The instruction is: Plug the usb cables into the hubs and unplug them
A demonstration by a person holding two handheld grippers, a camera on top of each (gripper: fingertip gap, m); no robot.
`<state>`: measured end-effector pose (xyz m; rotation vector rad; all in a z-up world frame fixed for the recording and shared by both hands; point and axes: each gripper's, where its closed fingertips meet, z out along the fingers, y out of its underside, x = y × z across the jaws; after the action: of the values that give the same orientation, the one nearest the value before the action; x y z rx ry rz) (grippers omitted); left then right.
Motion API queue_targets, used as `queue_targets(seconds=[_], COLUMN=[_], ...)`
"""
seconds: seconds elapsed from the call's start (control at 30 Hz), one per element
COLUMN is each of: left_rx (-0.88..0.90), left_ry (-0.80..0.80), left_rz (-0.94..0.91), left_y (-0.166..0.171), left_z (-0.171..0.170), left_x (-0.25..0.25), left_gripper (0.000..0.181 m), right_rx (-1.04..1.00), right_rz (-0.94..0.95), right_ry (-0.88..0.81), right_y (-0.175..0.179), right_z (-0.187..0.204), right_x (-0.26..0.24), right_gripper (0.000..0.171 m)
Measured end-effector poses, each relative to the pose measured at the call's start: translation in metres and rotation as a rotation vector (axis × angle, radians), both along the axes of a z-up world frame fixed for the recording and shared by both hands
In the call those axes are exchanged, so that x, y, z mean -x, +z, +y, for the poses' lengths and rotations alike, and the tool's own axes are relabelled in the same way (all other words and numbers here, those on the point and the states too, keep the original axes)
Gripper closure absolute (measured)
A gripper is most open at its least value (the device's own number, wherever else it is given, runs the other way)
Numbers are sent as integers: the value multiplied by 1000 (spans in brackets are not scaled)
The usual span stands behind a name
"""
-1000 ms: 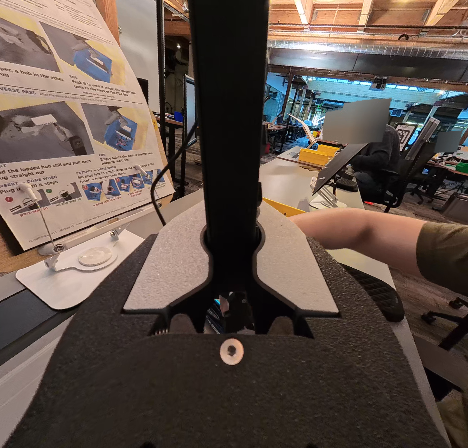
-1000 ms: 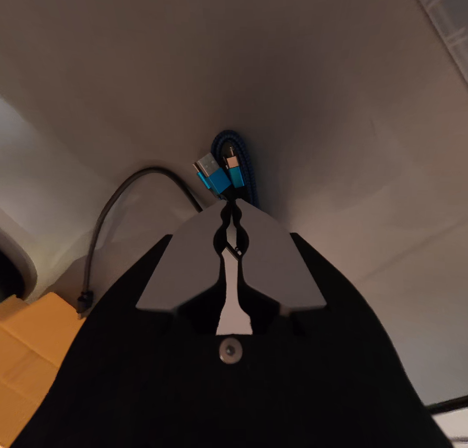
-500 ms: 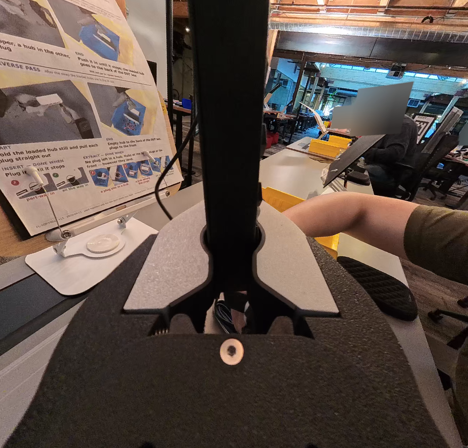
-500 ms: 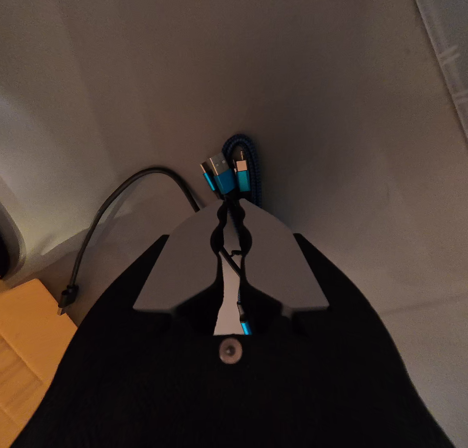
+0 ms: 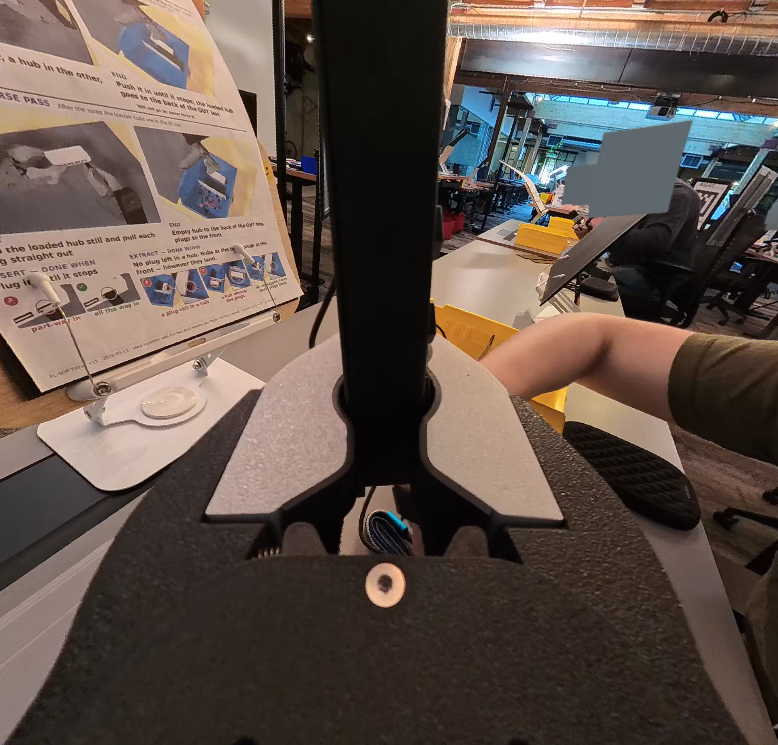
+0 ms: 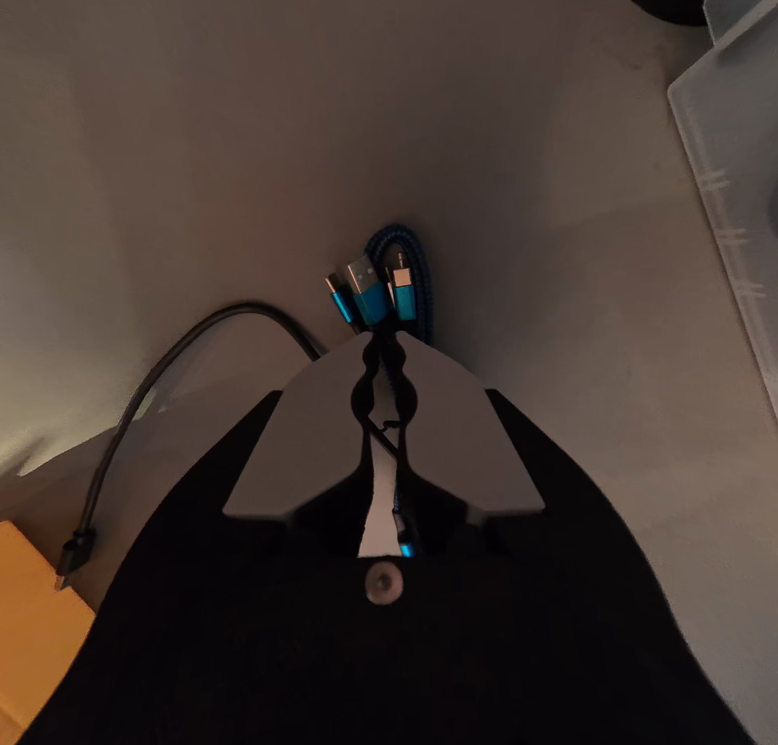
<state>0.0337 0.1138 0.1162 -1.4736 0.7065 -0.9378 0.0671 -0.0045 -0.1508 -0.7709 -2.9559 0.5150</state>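
The blue braided usb cable (image 6: 410,299), a bundle with several blue-sleeved plugs fanning out from it, sits pinched in the right tool (image 6: 382,334), whose jaws are clenched on the cords just behind the plugs, so the broad plug and two slimmer ones stick out past the tips above the pale counter (image 6: 547,177). A separate black cable (image 6: 139,392) curves over the counter to the left of the tool, its plug end lying near a yellow-orange box (image 6: 29,619). At the right edge stands a translucent plastic bin (image 6: 732,219). The left tool (image 5: 385,388) is clamped on a long black hub (image 5: 379,177) held upright and filling the middle of its view; a blue cable shows low in the gap behind its fingers. Beyond it are an instruction sheet on a stand (image 5: 126,177), a yellow bin (image 5: 471,329) and the person's forearm (image 5: 589,358) reaching across. This looks like the pick-up before insertion: hub and cable are each in hand but apart. The next move likely calls for bringing the two together, singling out the broad plug, squaring it to a port and pushing straight in.
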Motion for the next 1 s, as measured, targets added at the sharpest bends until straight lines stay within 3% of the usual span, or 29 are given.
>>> queue_targets(seconds=[0.33,0.6,0.83,1.0], left_rx=[-16,-25,-37,-51], left_ry=[-9,-16,-2,24], left_rz=[1,-7,-16,-31], left_y=[4,7,11,15], left_z=[-5,-7,-7,-5], left_x=[-2,-2,2,8], left_gripper=[156,155,156,156], right_rx=[207,316,124,-1], right_rz=[-17,115,202,122], right_ry=[-98,-199,-294,-351], right_y=[9,42,71,56], right_z=[-23,-10,32,51], right_x=[-5,4,-5,-28], right_gripper=[170,170,157,149])
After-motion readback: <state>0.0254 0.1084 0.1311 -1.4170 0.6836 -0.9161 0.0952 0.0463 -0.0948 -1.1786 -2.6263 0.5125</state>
